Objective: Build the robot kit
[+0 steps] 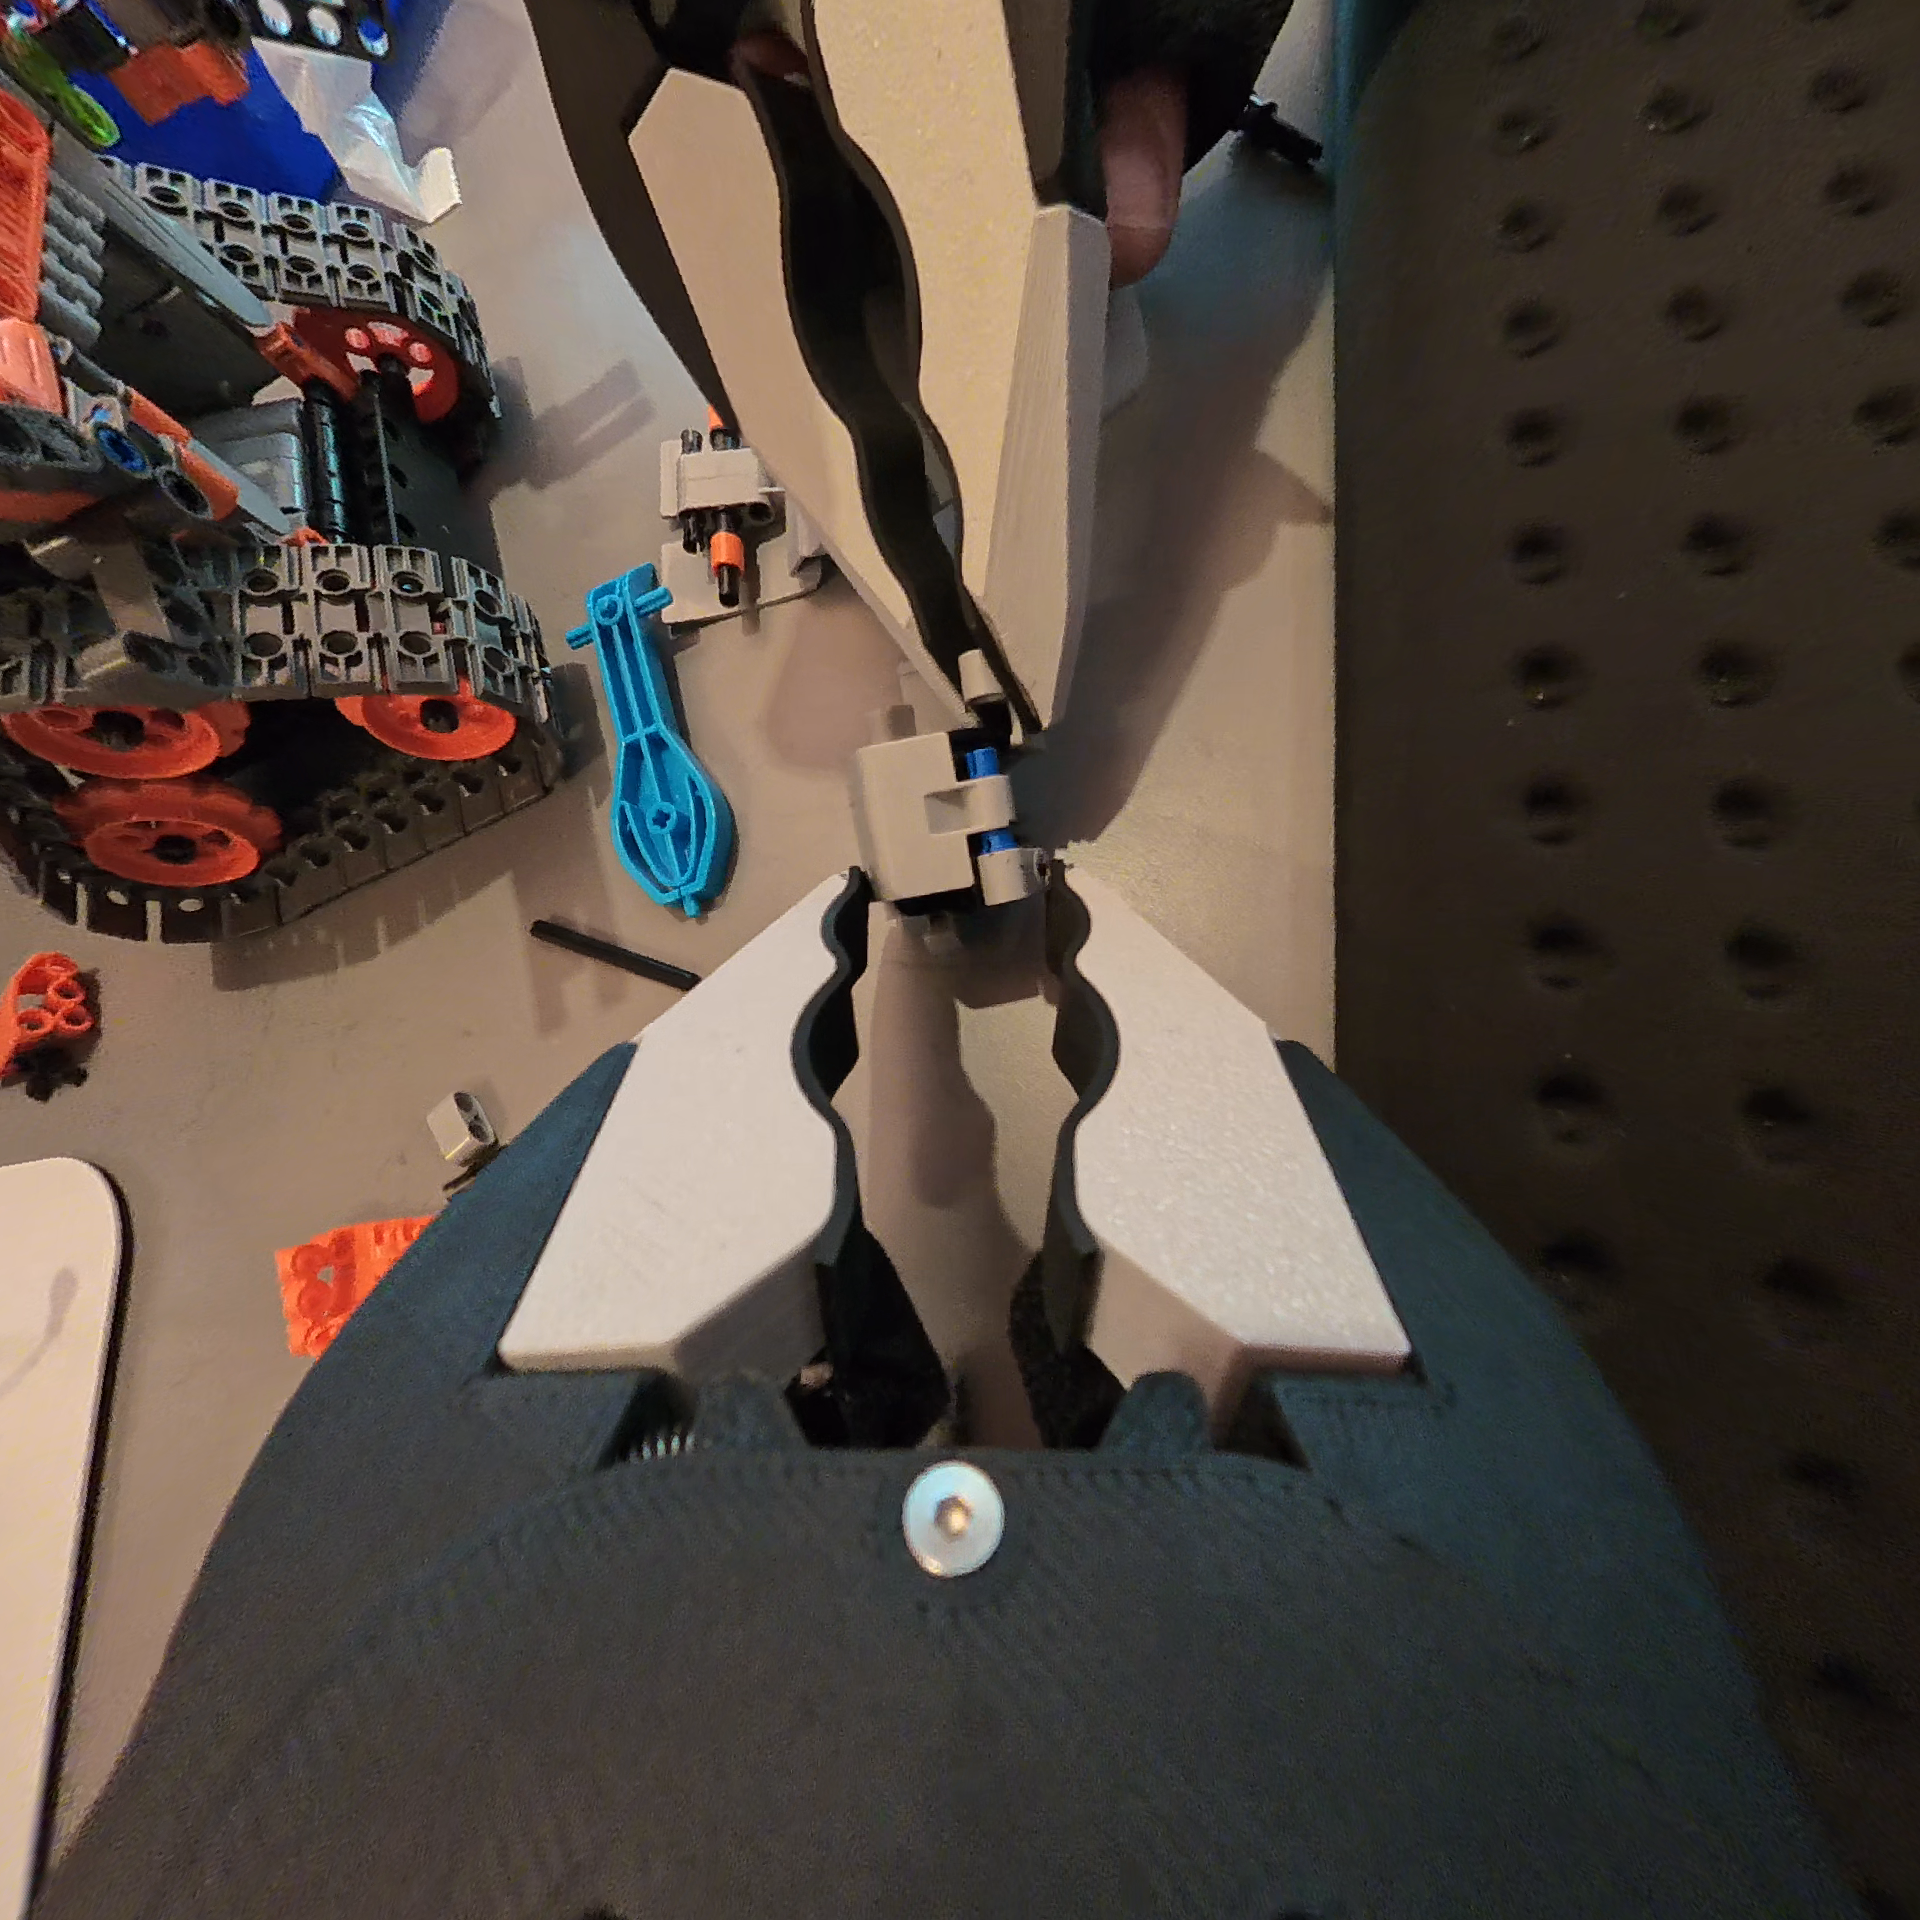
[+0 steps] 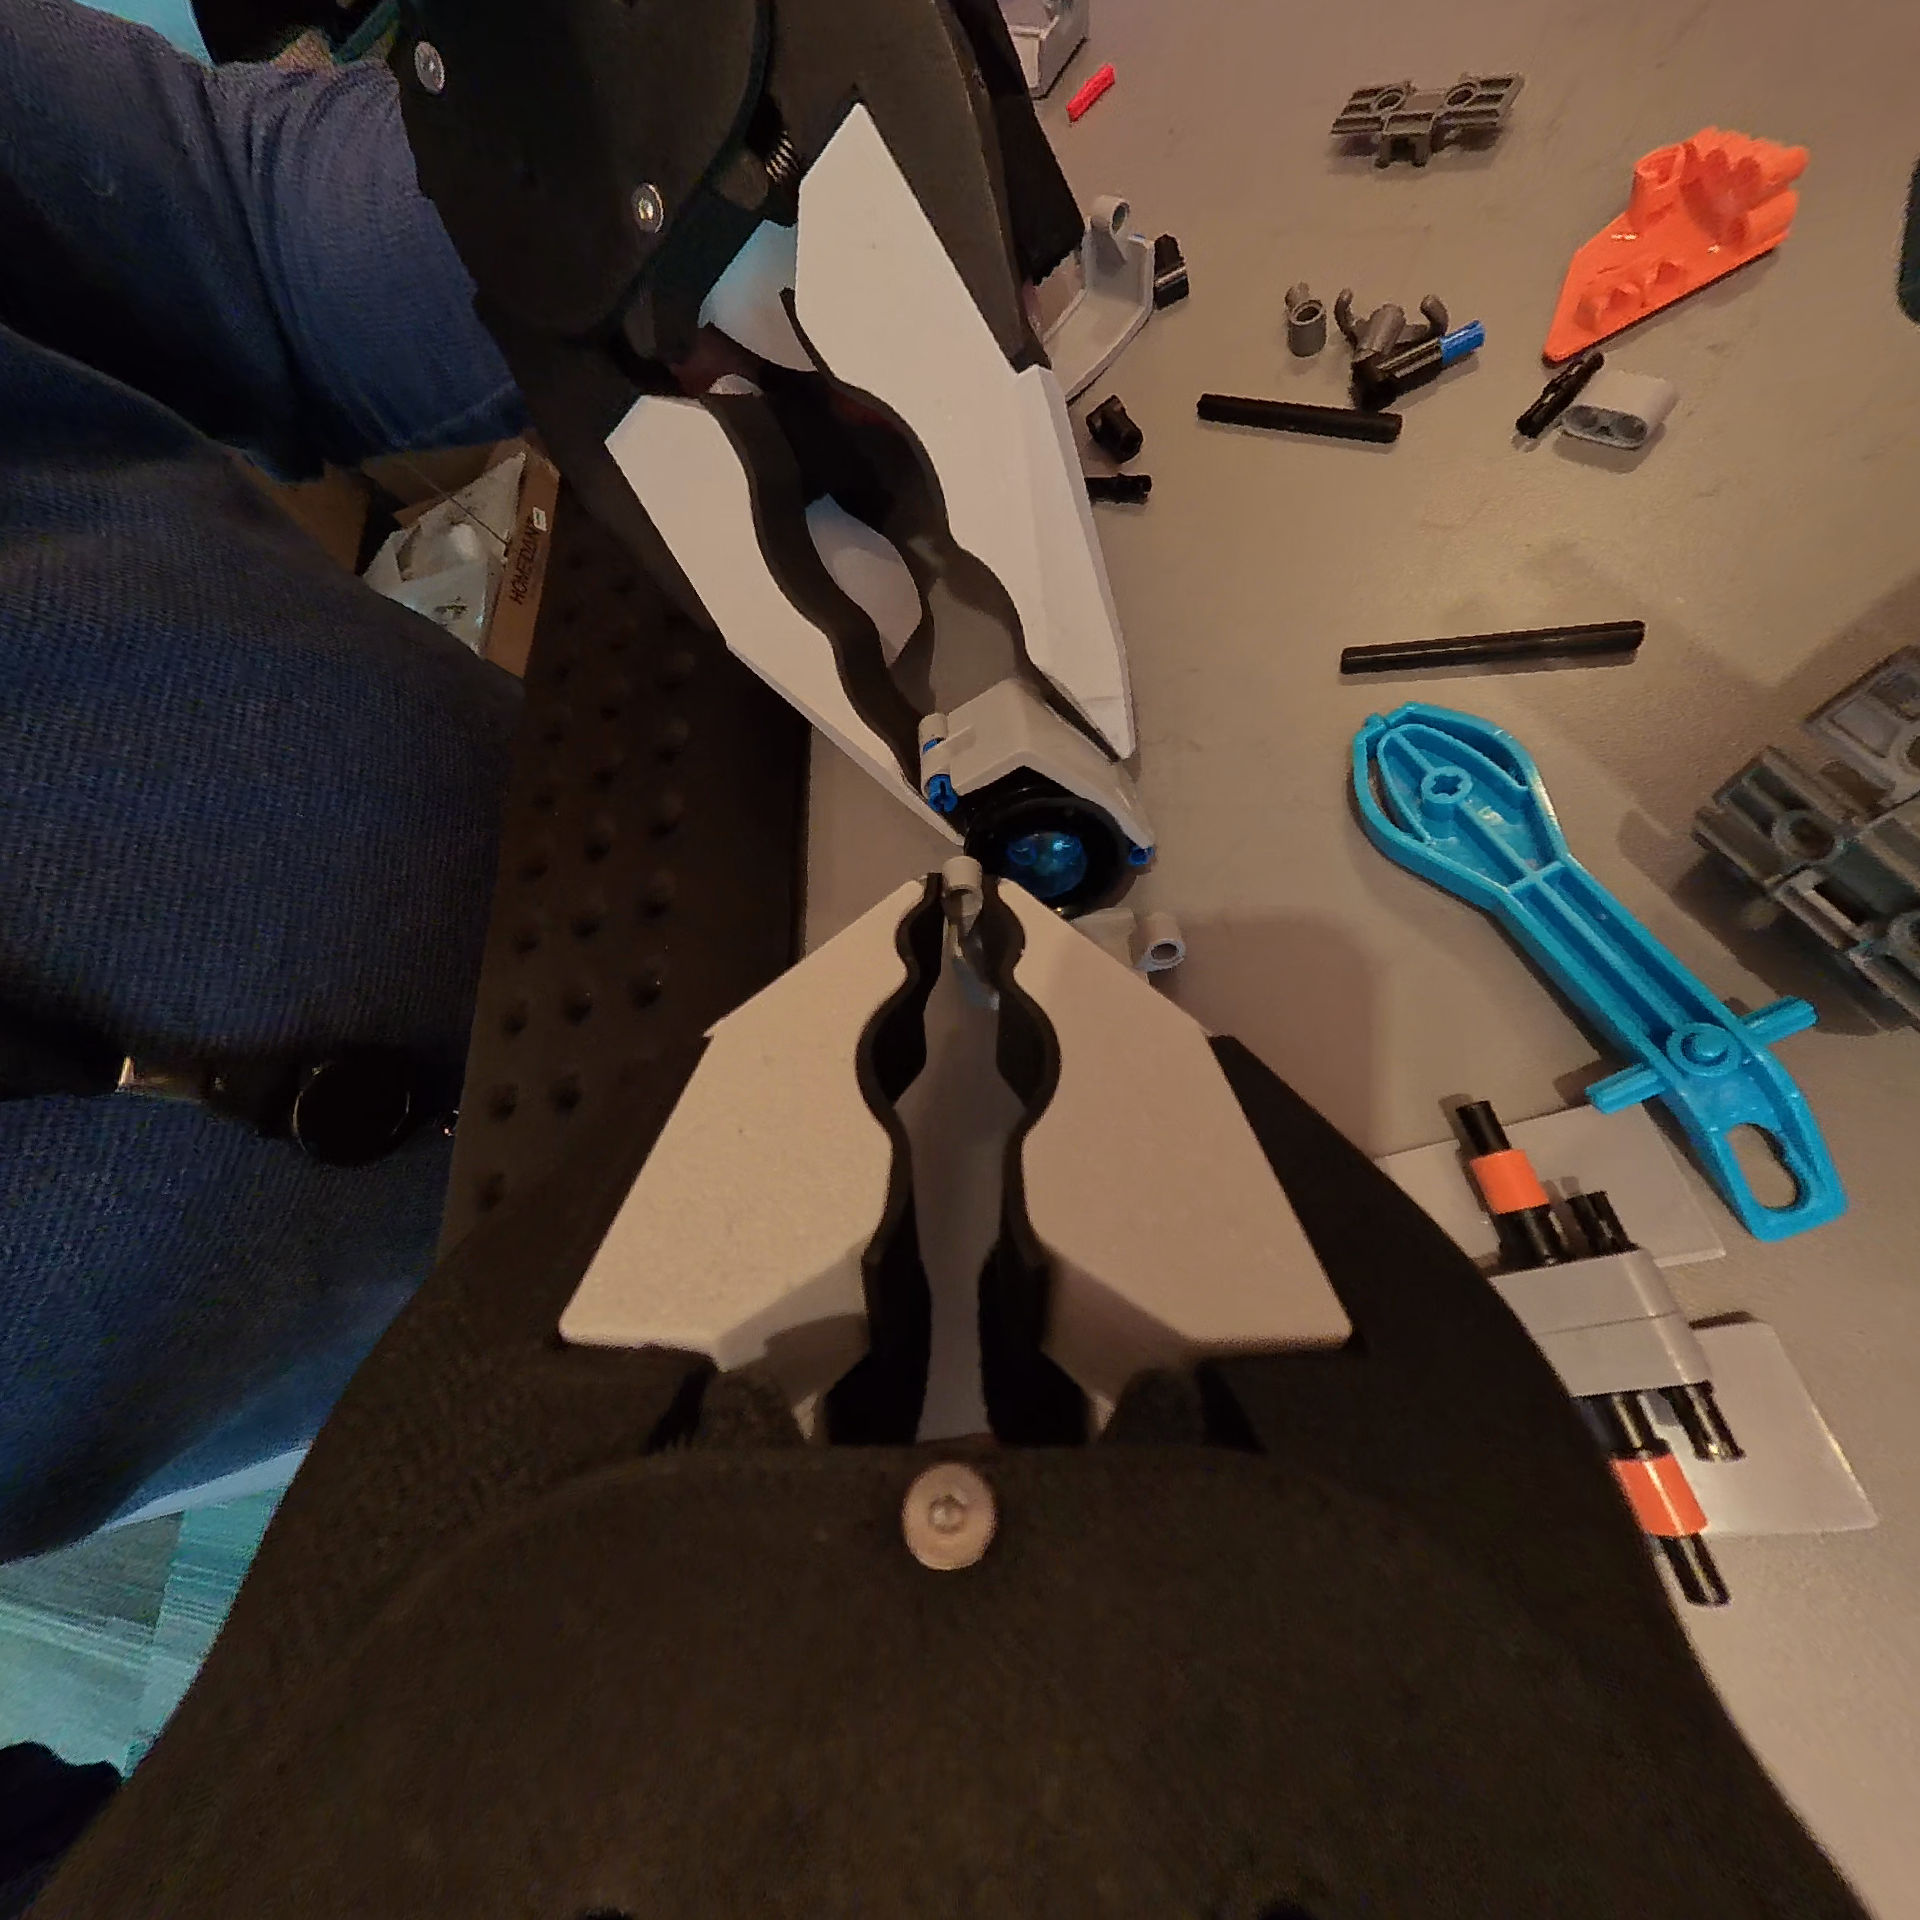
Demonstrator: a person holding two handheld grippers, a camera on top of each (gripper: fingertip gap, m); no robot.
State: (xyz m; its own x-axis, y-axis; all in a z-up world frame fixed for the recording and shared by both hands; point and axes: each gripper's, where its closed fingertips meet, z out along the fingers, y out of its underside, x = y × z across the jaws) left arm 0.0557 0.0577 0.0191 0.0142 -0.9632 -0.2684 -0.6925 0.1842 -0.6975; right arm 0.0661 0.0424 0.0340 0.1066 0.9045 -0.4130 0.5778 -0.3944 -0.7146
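My left gripper (image 1: 956,894) is shut on a grey block assembly (image 1: 914,810) with blue pins on its side. In the right wrist view the same block (image 2: 1013,732) shows a black ring and a blue lens at its front, held in the left gripper (image 2: 1039,795), which reaches in from the upper left. My right gripper (image 2: 961,894) is shut on a small grey connector piece (image 2: 958,891), and its tips almost touch the block. In the left wrist view the right gripper (image 1: 1003,707) comes down from the top, with the small grey piece (image 1: 977,673) at the block's top edge.
On the grey table lie a tracked model with orange wheels (image 1: 260,675), a blue plastic tool (image 1: 655,748) (image 2: 1590,956), a grey sub-assembly with black and orange pins (image 1: 717,520) (image 2: 1600,1340), black axles (image 2: 1491,646) and orange parts (image 2: 1704,239). A dark perforated surface (image 1: 1662,727) borders the table, next to a blue sleeve (image 2: 208,727). My left and right fingertips are right by each other.
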